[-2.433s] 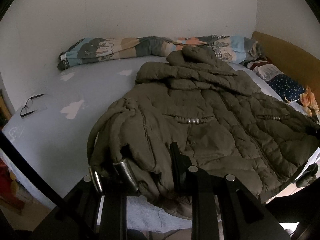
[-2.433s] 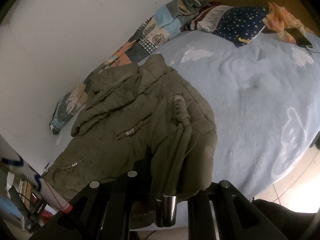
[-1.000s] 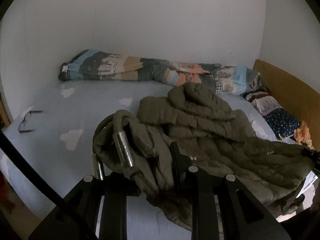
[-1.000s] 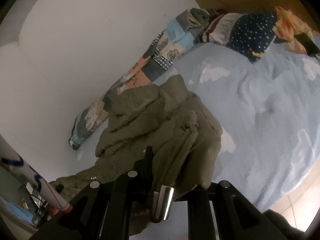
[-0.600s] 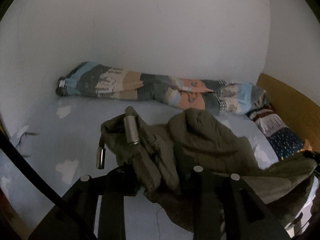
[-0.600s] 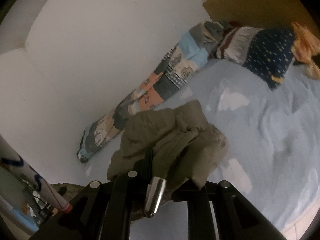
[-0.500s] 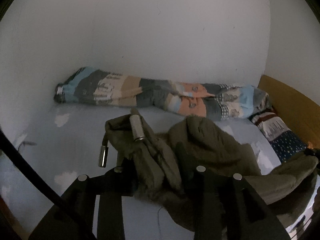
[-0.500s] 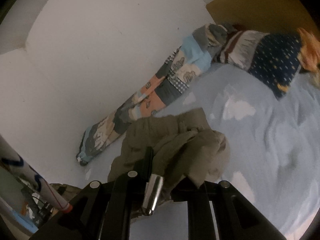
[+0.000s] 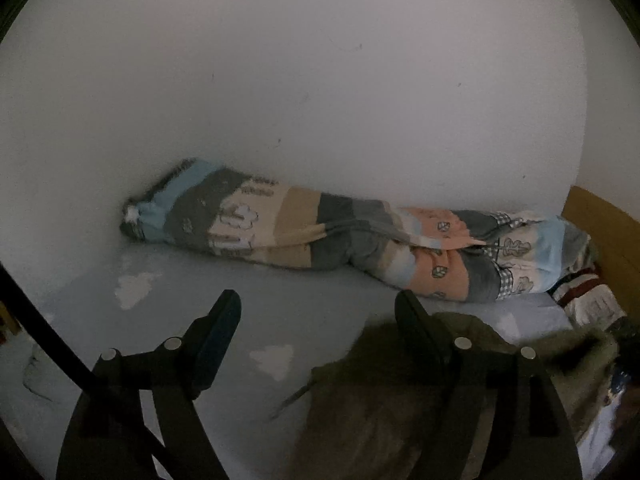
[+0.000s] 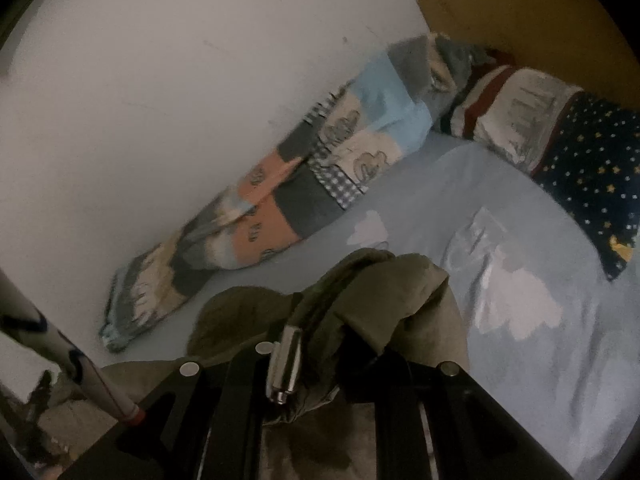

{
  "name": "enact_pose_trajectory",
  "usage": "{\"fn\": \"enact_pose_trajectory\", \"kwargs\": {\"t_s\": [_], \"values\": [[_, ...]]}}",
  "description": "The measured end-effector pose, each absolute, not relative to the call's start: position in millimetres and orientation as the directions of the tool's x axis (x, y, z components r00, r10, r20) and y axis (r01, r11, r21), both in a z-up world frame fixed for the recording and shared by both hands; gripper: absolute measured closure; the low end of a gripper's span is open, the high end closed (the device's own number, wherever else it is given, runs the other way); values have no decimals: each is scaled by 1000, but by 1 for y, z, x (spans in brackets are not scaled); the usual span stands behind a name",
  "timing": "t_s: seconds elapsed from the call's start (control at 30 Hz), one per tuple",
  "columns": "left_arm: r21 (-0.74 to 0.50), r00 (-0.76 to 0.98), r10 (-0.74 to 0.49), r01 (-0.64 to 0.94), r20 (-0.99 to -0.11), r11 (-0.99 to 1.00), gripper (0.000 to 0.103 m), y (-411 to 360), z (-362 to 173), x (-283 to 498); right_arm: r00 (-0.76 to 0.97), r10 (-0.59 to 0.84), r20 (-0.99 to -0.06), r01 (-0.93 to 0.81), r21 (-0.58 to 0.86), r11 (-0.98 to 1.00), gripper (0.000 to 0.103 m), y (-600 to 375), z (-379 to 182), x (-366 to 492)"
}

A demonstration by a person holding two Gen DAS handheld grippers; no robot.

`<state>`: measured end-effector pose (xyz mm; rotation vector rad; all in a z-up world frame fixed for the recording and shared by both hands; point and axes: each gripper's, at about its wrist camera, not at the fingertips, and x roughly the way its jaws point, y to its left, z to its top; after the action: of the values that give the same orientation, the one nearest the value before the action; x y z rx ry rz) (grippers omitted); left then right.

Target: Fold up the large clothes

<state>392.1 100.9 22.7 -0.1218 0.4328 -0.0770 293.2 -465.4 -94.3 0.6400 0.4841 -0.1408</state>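
Left wrist view: left gripper (image 9: 316, 320) released, jacket (image 9: 380, 412) dropped at 5 o'clock. Right gripper (image 10: 320, 344) clamped on hem. Fold judged partly done.

The left wrist view looks forward and a little down along its gripper (image 9: 318, 322), low over the bed (image 9: 320, 300), facing the white wall (image 9: 320, 80). The right wrist view is tilted (the wall leans to the left in it) and looks across the bed toward the headboard (image 10: 520, 8), close above the olive jacket (image 10: 392, 292). Both views share the rolled patchwork quilt (image 9: 320, 236) along the wall, the blue sheet and the jacket.
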Motion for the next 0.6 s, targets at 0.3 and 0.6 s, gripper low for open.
{"fn": "enact_pose_trajectory", "kwargs": {"t_s": [0.3, 0.6], "values": [[-68, 859, -145, 128, -492, 989, 24, 46, -52, 418, 819, -42, -572, 375, 479, 793, 90, -482, -142, 393], [111, 804, -142, 250, -577, 962, 24, -69, -131, 463, 788, -42, -614, 404, 465, 788, 89, -489, -172, 431]]}}
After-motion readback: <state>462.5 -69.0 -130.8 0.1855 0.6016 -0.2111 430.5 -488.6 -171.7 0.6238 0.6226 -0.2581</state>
